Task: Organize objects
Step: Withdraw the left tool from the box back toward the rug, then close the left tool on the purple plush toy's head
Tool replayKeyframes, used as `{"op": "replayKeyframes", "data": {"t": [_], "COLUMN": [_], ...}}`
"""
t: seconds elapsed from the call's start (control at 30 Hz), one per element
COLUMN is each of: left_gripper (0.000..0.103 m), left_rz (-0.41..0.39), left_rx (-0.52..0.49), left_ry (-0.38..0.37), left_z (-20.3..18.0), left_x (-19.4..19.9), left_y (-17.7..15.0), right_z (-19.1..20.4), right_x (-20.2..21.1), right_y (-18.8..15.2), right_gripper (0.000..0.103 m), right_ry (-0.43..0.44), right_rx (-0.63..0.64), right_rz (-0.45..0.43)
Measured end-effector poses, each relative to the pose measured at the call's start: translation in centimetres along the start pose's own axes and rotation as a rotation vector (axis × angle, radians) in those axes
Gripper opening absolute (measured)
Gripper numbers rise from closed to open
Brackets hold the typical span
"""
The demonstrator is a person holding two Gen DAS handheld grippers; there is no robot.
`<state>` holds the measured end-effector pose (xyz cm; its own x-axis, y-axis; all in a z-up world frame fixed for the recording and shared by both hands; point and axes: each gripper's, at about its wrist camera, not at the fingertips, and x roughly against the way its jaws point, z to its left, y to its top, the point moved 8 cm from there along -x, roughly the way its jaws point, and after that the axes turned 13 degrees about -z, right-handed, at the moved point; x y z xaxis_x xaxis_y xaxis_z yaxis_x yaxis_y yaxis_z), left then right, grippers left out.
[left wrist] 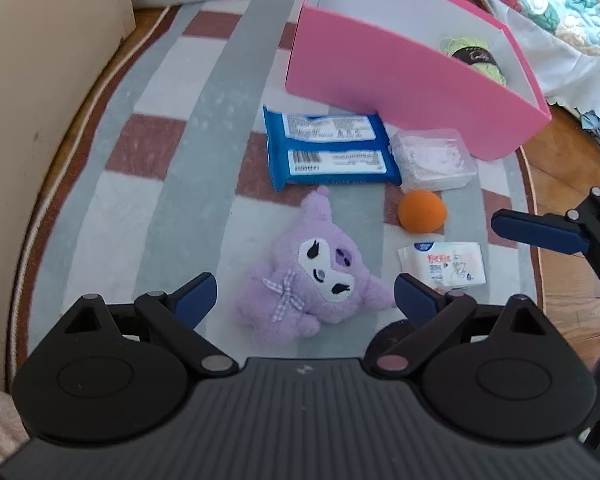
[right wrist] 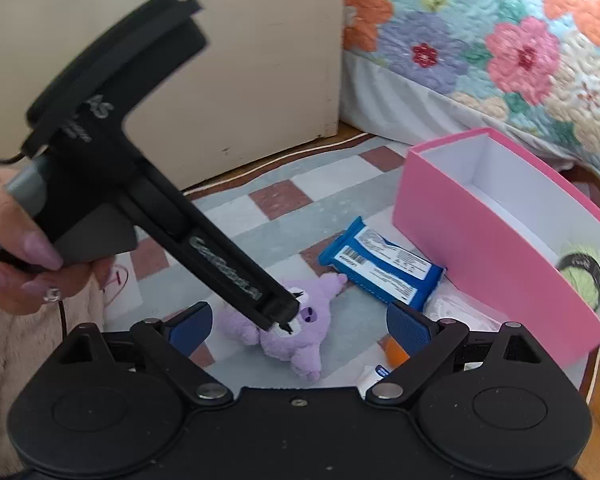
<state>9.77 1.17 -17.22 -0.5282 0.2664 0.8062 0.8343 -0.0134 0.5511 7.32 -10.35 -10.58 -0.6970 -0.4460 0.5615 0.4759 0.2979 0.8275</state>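
- Jaws of the left gripper stand wide and empty, poised over the purple plush toy, which lies on its back on the striped rug squarely between and just beyond the two blue pads.
- Jaws of the right gripper are likewise wide and hold nothing; in its view the left gripper's body crosses in front, its tip over the plush's face.
- Plush: judged light, soft and squashy, not slippery. It will give under the pads, so a pinch across the round body or head looks surer than one on a thin ear or limb.
- Ahead of the left jaws lies the blue wipes pack: flat, limp, slick film, best taken across its narrow width.
- Ahead and to the right sit a clear plastic case, stiff and smooth, the orange ball, likely to roll, and a small white sachet.
- Farther ahead stands the pink box, open-topped, a green-and-black item already inside; probably the destination.
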Motion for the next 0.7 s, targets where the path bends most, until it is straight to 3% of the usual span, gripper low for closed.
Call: {"op": "replayKeyframes", "data": {"t": [0.2, 0.4, 0.57, 0.7], "left_gripper": [0.091, 0.082, 0.068, 0.059], "left_rz": [0.021, 0.035, 0.044, -0.006], "left_rx": [0.068, 0.143, 0.187, 0.178], "left_ry": [-0.019, -0.022, -0.013, -0.006], "left_z": [0.9, 2.1, 3.1, 3.3], "left_x": [-1.5, -2.6, -3.2, -2.7], "left_y": [-1.4, -2.2, -2.7, -2.3], "right_z": [1.2, 0.8, 0.1, -0.4], "right_x": [-1.6, -4.1, -6.1, -8.0], "right_y": [-1.3, -2.5, -3.7, -4.8], "right_gripper": [0.096, 0.096, 0.093, 0.092], "right_ry": [0.007, 0.014, 0.012, -0.011], "right_rx": [0.064, -0.009, -0.085, -0.1], "right_rz": [0.02, 0.034, 0.07, 0.109]}}
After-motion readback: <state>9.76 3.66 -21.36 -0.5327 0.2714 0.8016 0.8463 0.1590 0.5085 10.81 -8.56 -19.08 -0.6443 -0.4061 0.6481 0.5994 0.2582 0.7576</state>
